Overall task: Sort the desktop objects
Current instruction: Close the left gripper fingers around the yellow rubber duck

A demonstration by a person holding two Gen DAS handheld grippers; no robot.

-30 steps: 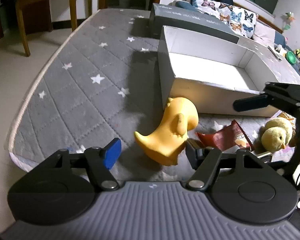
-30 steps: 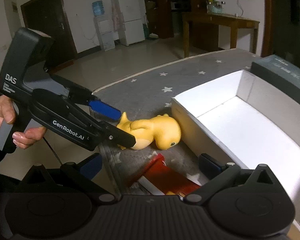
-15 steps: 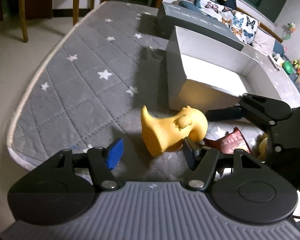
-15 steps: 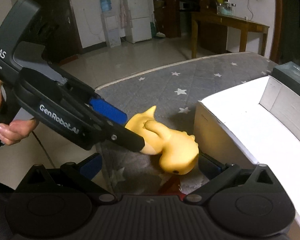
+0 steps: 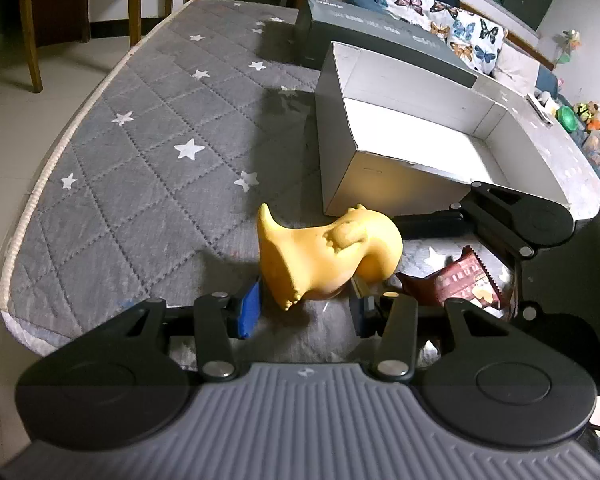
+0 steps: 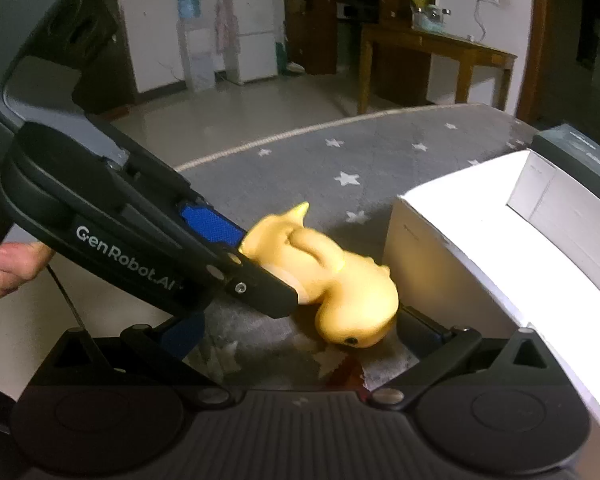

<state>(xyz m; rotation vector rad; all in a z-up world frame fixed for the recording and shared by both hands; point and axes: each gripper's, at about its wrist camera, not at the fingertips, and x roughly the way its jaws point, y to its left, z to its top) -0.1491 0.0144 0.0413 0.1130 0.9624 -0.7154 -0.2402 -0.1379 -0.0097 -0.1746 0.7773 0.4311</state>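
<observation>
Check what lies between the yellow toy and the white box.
Only bare grey star-patterned mat. In the left wrist view a narrow shadowed strip separates the yellow toy from the white box; the red snack packet lies off to the side.

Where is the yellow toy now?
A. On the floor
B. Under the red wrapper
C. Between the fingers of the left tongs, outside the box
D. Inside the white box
C: the toy sits between the fingers of the left tongs, in front of the box, not in it.
</observation>
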